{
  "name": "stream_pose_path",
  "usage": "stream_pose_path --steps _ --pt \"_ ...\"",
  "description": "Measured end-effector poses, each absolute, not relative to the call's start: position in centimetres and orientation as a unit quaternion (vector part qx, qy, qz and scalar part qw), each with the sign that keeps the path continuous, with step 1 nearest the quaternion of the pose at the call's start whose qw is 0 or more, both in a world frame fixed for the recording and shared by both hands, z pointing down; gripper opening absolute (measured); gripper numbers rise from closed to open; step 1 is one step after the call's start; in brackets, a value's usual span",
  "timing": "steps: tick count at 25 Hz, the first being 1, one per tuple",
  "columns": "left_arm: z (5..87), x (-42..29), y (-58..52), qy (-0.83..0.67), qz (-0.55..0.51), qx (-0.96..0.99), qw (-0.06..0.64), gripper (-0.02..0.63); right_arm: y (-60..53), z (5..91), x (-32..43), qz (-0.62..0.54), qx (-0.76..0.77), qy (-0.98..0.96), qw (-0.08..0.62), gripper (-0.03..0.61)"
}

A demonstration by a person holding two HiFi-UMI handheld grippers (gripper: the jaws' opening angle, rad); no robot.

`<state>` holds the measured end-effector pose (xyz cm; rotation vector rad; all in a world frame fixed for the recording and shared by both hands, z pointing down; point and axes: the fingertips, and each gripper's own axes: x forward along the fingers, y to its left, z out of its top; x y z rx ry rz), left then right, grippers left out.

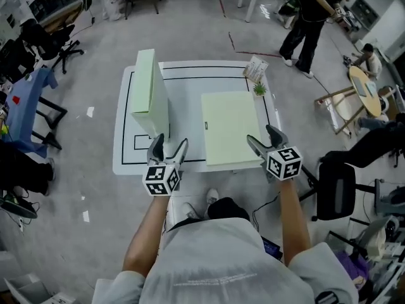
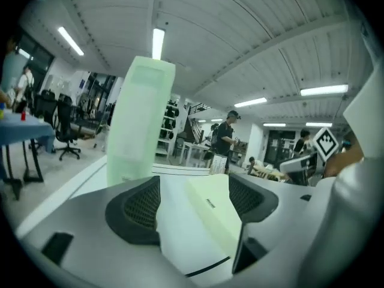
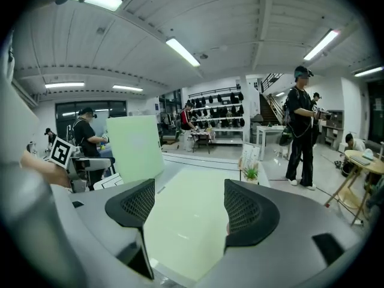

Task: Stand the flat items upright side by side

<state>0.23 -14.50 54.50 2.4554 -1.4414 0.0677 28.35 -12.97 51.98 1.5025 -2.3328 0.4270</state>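
One pale green flat box stands upright on its edge at the left of the white table. A second pale green box lies flat to its right. My left gripper hovers at the table's near edge just in front of the standing box, open and empty. Over the near right corner of the lying box is my right gripper, its jaws wide apart and open, with the box below them and nothing pressed. In the right gripper view the standing box shows at the left.
A small potted plant and a printed card sit at the table's far right corner. A black chair stands close on the right, a blue table on the left. A person stands beyond the table.
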Motion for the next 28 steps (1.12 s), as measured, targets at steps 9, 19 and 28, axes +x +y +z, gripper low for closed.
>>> stream_pose_path --steps 9,19,28 --pt "56.1 10.9 -16.9 -0.423 0.029 0.868 0.260 0.367 -11.7 54.8 34.9 0.255 0.532 -0.802 0.096 0.380" --pt "63.6 15.5 -21.4 -0.440 0.091 0.815 0.365 0.368 -19.1 61.4 36.4 0.348 0.425 -0.829 0.100 0.407" --pt "66.9 16.9 -22.4 -0.403 0.123 0.814 0.400 0.371 -21.5 67.2 34.7 0.419 0.322 -0.836 0.147 0.414"
